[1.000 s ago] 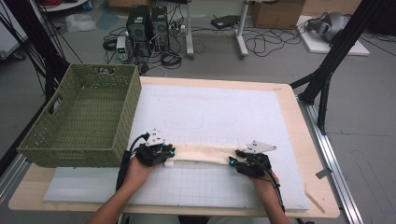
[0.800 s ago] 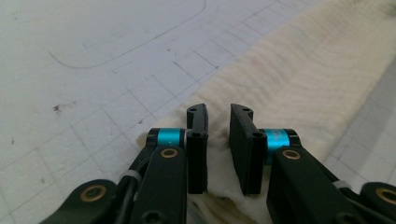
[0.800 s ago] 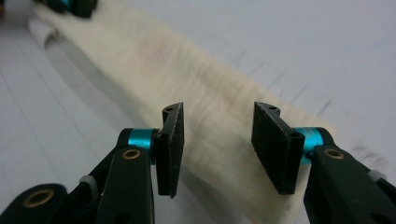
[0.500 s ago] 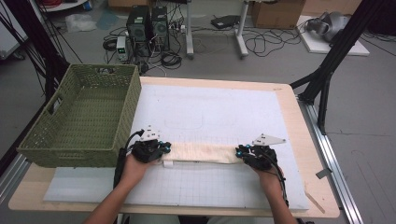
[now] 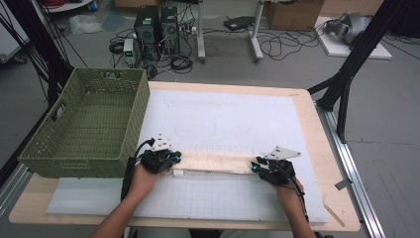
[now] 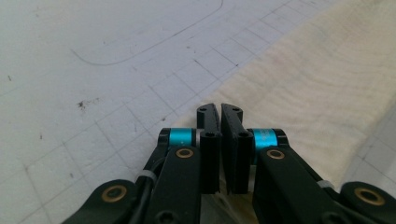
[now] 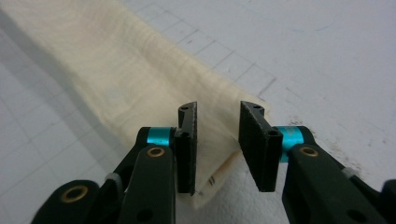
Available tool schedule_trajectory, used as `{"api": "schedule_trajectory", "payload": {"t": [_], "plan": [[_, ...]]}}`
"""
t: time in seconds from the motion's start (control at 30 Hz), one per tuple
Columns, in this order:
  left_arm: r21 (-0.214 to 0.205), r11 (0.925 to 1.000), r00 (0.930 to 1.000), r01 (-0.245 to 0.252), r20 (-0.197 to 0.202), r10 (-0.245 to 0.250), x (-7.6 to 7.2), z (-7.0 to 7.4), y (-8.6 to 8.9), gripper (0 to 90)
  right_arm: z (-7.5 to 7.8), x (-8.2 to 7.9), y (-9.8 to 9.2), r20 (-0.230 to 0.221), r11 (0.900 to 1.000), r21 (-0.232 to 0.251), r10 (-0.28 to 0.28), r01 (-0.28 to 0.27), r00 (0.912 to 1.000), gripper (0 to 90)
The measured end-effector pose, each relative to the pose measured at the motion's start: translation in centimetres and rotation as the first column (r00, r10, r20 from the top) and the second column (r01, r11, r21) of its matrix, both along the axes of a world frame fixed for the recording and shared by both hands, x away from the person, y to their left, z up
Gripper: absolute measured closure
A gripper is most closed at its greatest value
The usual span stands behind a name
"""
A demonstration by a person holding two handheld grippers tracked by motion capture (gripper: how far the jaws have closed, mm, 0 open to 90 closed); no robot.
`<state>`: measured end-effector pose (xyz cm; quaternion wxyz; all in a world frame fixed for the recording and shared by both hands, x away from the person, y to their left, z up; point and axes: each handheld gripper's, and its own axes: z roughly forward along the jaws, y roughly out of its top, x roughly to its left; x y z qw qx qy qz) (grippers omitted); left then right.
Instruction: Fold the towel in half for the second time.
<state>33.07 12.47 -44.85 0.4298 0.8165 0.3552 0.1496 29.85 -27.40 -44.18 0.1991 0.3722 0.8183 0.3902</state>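
A cream cloth (image 5: 218, 162), folded into a long strip, lies across the white grid mat (image 5: 223, 119) near the front. My left gripper (image 5: 177, 158) is at the strip's left end. In the left gripper view its jaws (image 6: 220, 109) stand almost together, pinching the cloth (image 6: 317, 84) at its corner. My right gripper (image 5: 255, 166) is at the right end. Its jaws (image 7: 218, 109) have just been opening and stand apart, with the end of the cloth (image 7: 116, 70) lying loose between them.
A green woven basket (image 5: 141, 119) stands at the mat's left edge, close behind my left hand. The wooden table edge (image 5: 317, 148) runs along the right. Black frame legs (image 5: 346, 84) rise beyond the table's right corner.
Both grippers stay at the ends of the strip. The right hand has shifted slightly; the cloth lies where it was.
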Motion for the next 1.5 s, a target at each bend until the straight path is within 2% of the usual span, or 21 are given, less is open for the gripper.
{"api": "schedule_trajectory", "payload": {"t": [0.07, 0.13, 0.2, 0.3, 0.4, 0.47, 0.5, 0.6, 0.63, 0.67, 0.7, 0.73, 0.8, 0.93, 1.1, 1.27, 1.5], "plan": [[-0.072, 0.9974, 0.9999, -0.012, 0.001, 0.012, -0.1, 0.2, 0.3, 74.3, 0.5, -0.3, -0.7, 0.022, 0.9991, 0.042, -0.007, 0.006, 0.9997, 64.6], [-0.133, 0.9910, 0.9990, -0.004, 0.044, 0.010, -0.2, 0.8, 0.7, 70.9, 1.1, -0.5, -1.6, 0.045, 0.9982, 0.054, -0.029, 0.027, 0.9986, 62.8], [-0.186, 0.9825, 0.9962, 0.011, 0.087, 0.006, -0.4, 1.4, 1.0, 67.4, 1.3, -0.6, -2.2, 0.054, 0.9971, 0.065, -0.044, 0.041, 0.9976, 61.1], [-0.253, 0.9673, 0.9905, 0.016, 0.136, 0.019, -0.7, 2.4, 1.5, 54.8, 1.7, -1.0, -3.2, 0.068, 0.9937, 0.088, -0.074, 0.068, 0.9949, 53.5], [-0.293, 0.9558, 0.9902, 0.022, 0.138, 0.020, -0.8, 2.9, 1.8, 50.3, 2.1, -1.5, -3.7, 0.098, 0.9918, 0.095, -0.095, 0.086, 0.9906, 45.3], [-0.302, 0.9532, 0.9907, 0.017, 0.134, 0.025, -0.8, 3.2, 1.9, 46.2, 2.1, -1.8, -3.8, 0.101, 0.9923, 0.078, -0.104, 0.096, 0.9895, 39.1], [-0.318, 0.9480, 0.9902, 0.008, 0.134, 0.037, -0.9, 3.3, 2.0, 42.7, 2.1, -1.9, -4.0, 0.100, 0.9923, 0.074, -0.106, 0.099, 0.9893, 35.6], [-0.350, 0.9366, 0.9883, -0.018, 0.136, 0.069, -1.0, 3.7, 2.2, 28.9, 2.2, -2.2, -4.7, 0.097, 0.9867, 0.115, -0.126, 0.115, 0.9873, 21.3], [-0.352, 0.9358, 0.9870, -0.025, 0.140, 0.079, -1.0, 3.8, 2.2, 24.1, 2.3, -2.4, -4.9, 0.097, 0.9841, 0.126, -0.138, 0.125, 0.9857, 18.0], [-0.340, 0.9398, 0.9838, -0.033, 0.154, 0.091, -1.1, 3.9, 2.2, 18.3, 2.3, -2.5, -5.0, 0.107, 0.9831, 0.130, -0.143, 0.129, 0.9840, 16.3], [-0.329, 0.9439, 0.9826, -0.033, 0.162, 0.091, -1.1, 4.0, 2.2, 16.4, 2.4, -2.7, -5.2, 0.113, 0.9825, 0.129, -0.149, 0.134, 0.9823, 14.6], [-0.328, 0.9441, 0.9811, -0.033, 0.170, 0.093, -1.1, 4.0, 2.3, 16.6, 2.5, -2.9, -5.4, 0.116, 0.9814, 0.128, -0.158, 0.143, 0.9806, 12.3], [-0.338, 0.9400, 0.9810, -0.044, 0.163, 0.105, -1.0, 4.0, 2.4, 16.6, 2.7, -3.1, -5.6, 0.133, 0.9808, 0.119, -0.170, 0.155, 0.9764, 11.8], [-0.330, 0.9431, 0.9824, -0.039, 0.160, 0.097, -0.9, 3.9, 2.5, 16.6, 2.9, -3.0, -5.9, 0.140, 0.9763, 0.136, -0.188, 0.169, 0.9723, 11.7], [-0.324, 0.9453, 0.9840, -0.033, 0.155, 0.088, -1.0, 3.9, 2.7, 17.0, 2.7, -2.8, -5.8, 0.134, 0.9772, 0.129, -0.186, 0.169, 0.9734, 11.7], [-0.336, 0.9406, 0.9830, -0.049, 0.150, 0.105, -1.0, 4.0, 3.0, 17.3, 2.8, -2.6, -5.6, 0.142, 0.9787, 0.125, -0.180, 0.163, 0.9734, 11.7], [-0.329, 0.9434, 0.9840, -0.047, 0.148, 0.100, -0.8, 3.9, 2.8, 17.6, 2.7, -2.7, -5.6, 0.138, 0.9789, 0.124, -0.179, 0.162, 0.9741, 11.7]]}}
